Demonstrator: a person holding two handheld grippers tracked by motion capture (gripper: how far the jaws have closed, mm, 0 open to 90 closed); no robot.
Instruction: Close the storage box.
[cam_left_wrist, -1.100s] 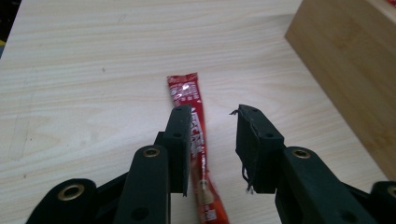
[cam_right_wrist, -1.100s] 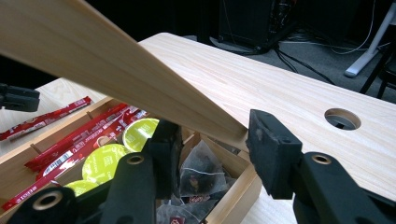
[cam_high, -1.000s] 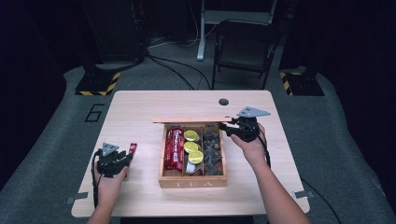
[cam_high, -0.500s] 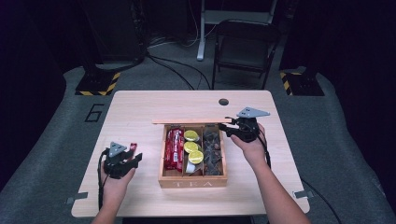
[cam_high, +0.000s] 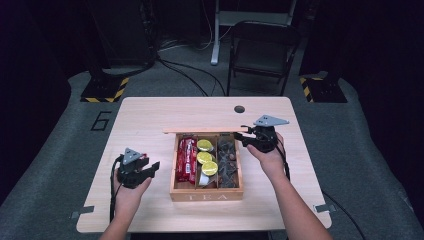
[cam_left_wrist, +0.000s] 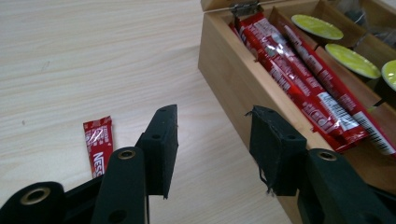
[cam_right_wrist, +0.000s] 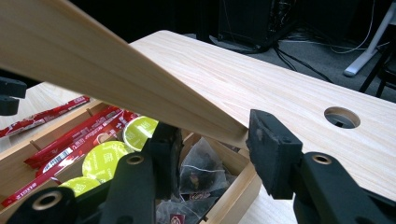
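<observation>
— While the left gripper (cam_high: 150, 168) sits over the tabletop (cam_high: 150, 115) beside the tea box (cam_high: 206, 195), what are its jaws doing?
— Spread, nothing between them; they've just been opening. Red sachet (cam_left_wrist: 98, 145) lies flat on the tabletop just past the left jaw, apart from it.
— Right gripper (cam_high: 246, 138)?
— At the box's far right corner, jaws apart around the edge of the raised lid (cam_right_wrist: 93, 70). Can't tell if the pads press on it.
— Box contents?
— Red sachets (cam_high: 187, 159) in the left compartment, yellow-green capsules (cam_high: 206, 157) in the middle, dark tea bags (cam_high: 227, 160) on the right.
</observation>
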